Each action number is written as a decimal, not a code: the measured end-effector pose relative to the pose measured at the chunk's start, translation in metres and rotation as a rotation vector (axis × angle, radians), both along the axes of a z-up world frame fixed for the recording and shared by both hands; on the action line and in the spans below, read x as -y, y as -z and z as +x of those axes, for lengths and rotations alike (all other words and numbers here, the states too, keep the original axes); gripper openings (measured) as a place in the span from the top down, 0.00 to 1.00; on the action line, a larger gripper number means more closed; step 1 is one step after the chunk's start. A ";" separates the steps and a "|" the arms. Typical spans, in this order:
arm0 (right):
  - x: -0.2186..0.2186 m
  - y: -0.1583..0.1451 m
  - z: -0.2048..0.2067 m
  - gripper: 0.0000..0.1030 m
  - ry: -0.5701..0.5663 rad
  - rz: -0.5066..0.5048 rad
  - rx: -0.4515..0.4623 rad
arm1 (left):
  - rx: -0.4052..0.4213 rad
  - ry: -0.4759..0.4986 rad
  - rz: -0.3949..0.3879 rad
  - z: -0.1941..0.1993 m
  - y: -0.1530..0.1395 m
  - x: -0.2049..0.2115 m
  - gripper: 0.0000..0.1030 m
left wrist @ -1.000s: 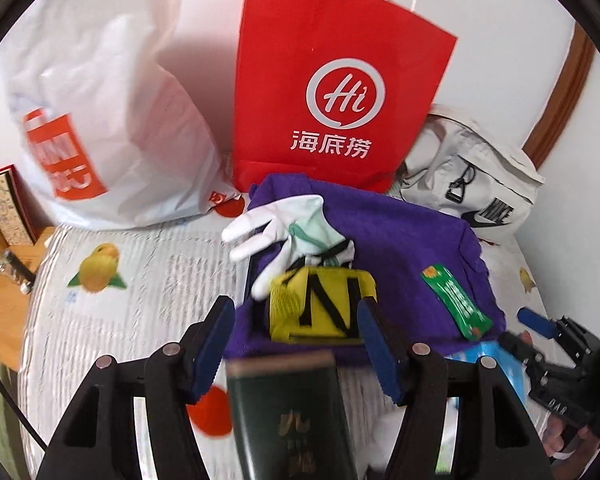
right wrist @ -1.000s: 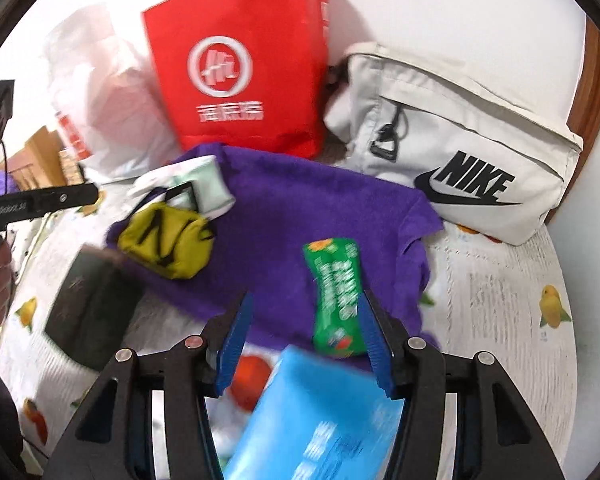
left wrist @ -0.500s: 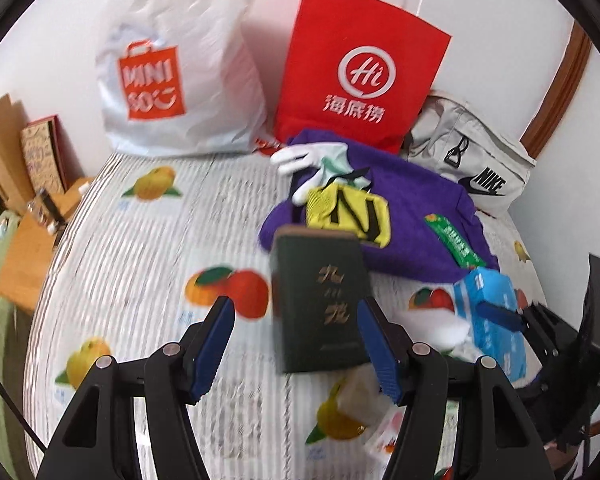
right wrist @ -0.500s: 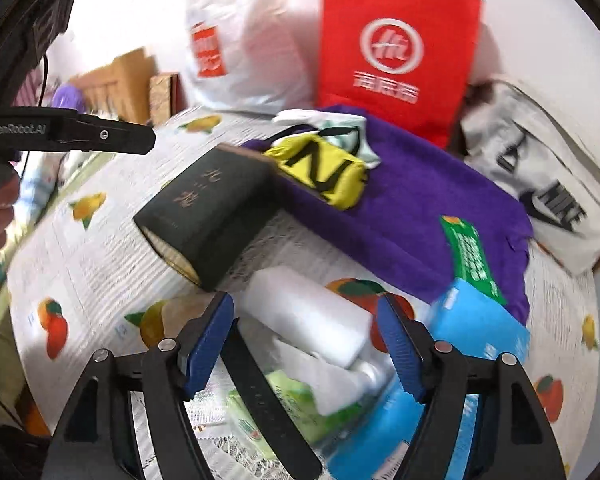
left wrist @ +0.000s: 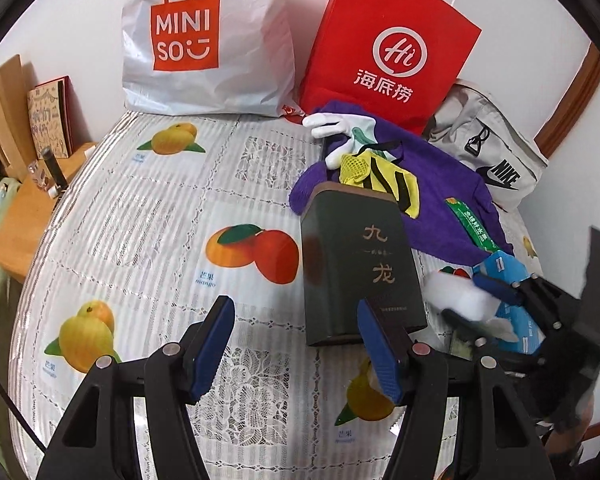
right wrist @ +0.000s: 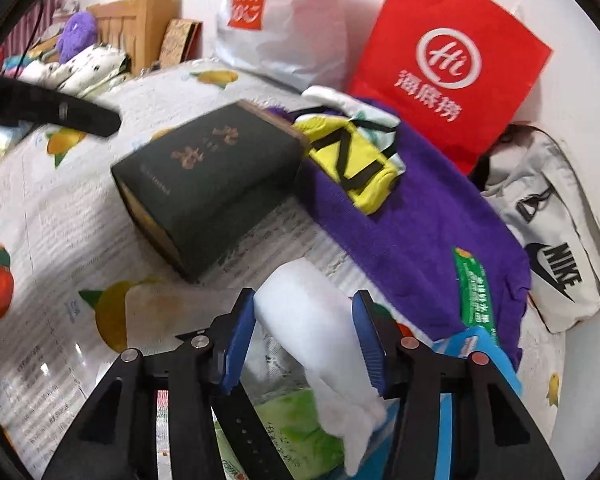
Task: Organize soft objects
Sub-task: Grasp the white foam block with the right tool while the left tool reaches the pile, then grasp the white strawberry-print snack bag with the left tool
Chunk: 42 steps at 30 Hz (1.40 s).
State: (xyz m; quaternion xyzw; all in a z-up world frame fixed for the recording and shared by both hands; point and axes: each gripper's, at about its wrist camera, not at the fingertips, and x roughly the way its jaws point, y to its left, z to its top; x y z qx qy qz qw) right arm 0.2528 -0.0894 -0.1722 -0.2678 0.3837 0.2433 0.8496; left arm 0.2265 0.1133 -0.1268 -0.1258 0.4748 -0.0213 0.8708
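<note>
Left view only: the whole MINISO bag (left wrist: 204, 36) with its logo sharp, the wooden side stand (left wrist: 24, 216) past the left edge of the surface (left wrist: 148, 216), and the right gripper (left wrist: 496, 296) seen from the side at the far right.
Right view only: the green packet (right wrist: 288, 416) and black strap (right wrist: 248, 412) under the right gripper (right wrist: 304, 336); a purple plush (right wrist: 76, 36) far left; the left gripper appears as a black bar (right wrist: 52, 108).
Left gripper (left wrist: 292, 344): fingers about half apart, nothing between them, over bare fruit-print cloth; the right finger (left wrist: 380, 356) overlaps the near corner of the dark green box (left wrist: 360, 264).
Right gripper: fingers closing with the white soft roll (right wrist: 308, 320) between them; the left pad lies against it, the right pad looks just off it.
White soft roll: at the near right of the surface, just beside the blue pack (right wrist: 476, 352), near the box.
Other soft things: purple towel (right wrist: 420, 224) toward the back, carrying the yellow pouch (right wrist: 352, 164), white glove (left wrist: 340, 128) and green stick pack (right wrist: 472, 292).
Back edge: red paper bag (left wrist: 388, 44) and grey Nike bag (right wrist: 556, 236) against the wall.
Open room: the left half of the surface is bare; the right half is crowded.
</note>
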 end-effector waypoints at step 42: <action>0.169 -0.035 -0.132 0.52 0.365 0.448 -0.045 | -0.039 0.388 0.242 -0.068 0.069 0.164 0.13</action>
